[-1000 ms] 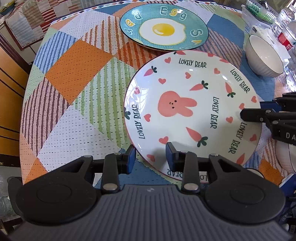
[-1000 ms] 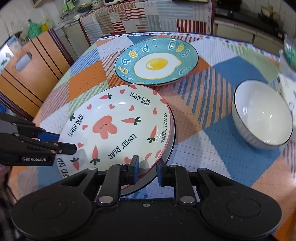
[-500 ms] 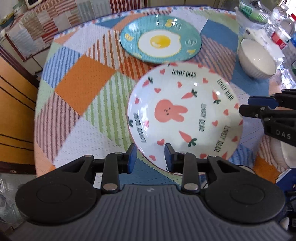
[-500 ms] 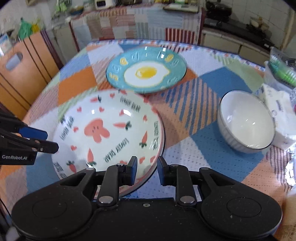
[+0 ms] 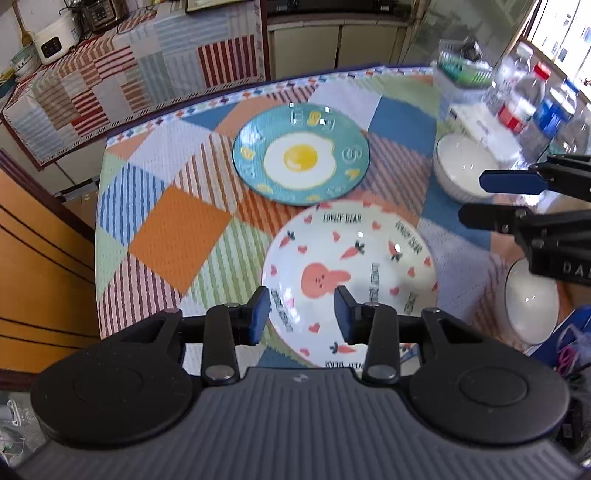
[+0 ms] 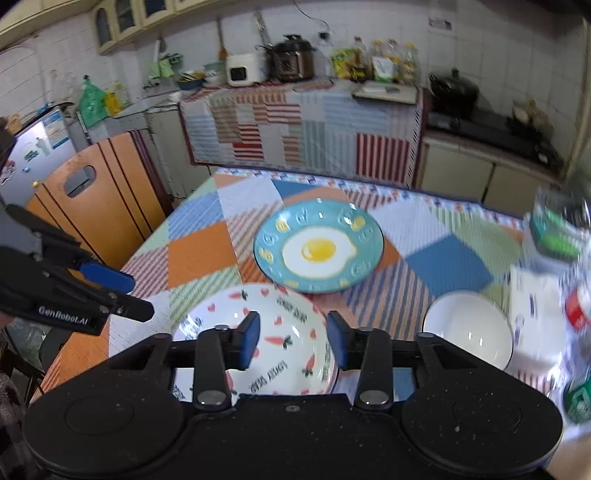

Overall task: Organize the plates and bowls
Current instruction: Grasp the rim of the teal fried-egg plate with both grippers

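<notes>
Both grippers have lifted clear of the rabbit plate (image 5: pixel 349 280), which now rests on the patchwork tablecloth (image 5: pixel 177 236). Left gripper (image 5: pixel 301 319) and right gripper (image 6: pixel 291 341) are opening, empty. Egg plate (image 5: pixel 301 162) lies at twelve o'clock, untouched. Kitchen counter (image 6: pixel 303 122) behind.

White tiled walls (image 6: pixel 332 22) back a counter draped in striped patchwork cloth (image 6: pixel 303 125); a stove (image 6: pixel 491 129) stands at its right end, orange wooden panels (image 6: pixel 92 195) at its left.
</notes>
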`<state>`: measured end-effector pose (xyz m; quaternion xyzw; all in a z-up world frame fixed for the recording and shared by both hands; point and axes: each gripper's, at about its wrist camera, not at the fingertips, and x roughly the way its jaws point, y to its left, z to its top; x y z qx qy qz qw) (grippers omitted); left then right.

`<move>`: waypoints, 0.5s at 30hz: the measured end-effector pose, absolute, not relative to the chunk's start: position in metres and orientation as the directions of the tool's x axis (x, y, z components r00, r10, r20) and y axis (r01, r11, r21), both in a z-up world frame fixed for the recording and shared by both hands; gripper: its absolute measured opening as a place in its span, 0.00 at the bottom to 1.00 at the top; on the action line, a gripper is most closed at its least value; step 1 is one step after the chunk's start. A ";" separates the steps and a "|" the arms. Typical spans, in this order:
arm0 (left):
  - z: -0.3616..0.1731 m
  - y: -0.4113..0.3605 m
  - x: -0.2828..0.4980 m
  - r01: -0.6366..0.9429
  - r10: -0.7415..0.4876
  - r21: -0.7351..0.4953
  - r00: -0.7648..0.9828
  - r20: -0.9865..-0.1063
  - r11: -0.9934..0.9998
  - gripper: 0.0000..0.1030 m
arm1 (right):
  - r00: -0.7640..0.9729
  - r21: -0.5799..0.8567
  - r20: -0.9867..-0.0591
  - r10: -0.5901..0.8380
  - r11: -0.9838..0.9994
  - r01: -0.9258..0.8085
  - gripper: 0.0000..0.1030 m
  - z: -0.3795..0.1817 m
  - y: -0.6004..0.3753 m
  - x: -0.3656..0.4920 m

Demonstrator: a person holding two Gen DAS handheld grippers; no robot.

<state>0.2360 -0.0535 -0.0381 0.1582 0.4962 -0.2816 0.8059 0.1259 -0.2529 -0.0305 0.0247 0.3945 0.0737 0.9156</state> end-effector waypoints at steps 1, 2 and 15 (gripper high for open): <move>-0.035 -0.053 0.239 0.609 -0.302 -0.025 0.357 -0.884 0.792 0.40 | 0.683 0.096 -0.713 0.158 0.987 -0.128 0.51 -0.027 -0.253 0.128; -0.031 -0.052 0.243 0.607 -0.304 -0.023 0.366 -0.880 0.795 0.41 | 0.687 0.090 -0.709 0.160 0.987 -0.137 0.54 -0.025 -0.253 0.131; -0.047 -0.064 0.316 0.573 -0.359 -0.020 0.486 -0.797 0.819 0.83 | 0.698 0.257 -0.670 0.252 0.961 -0.100 0.71 -0.059 -0.290 0.213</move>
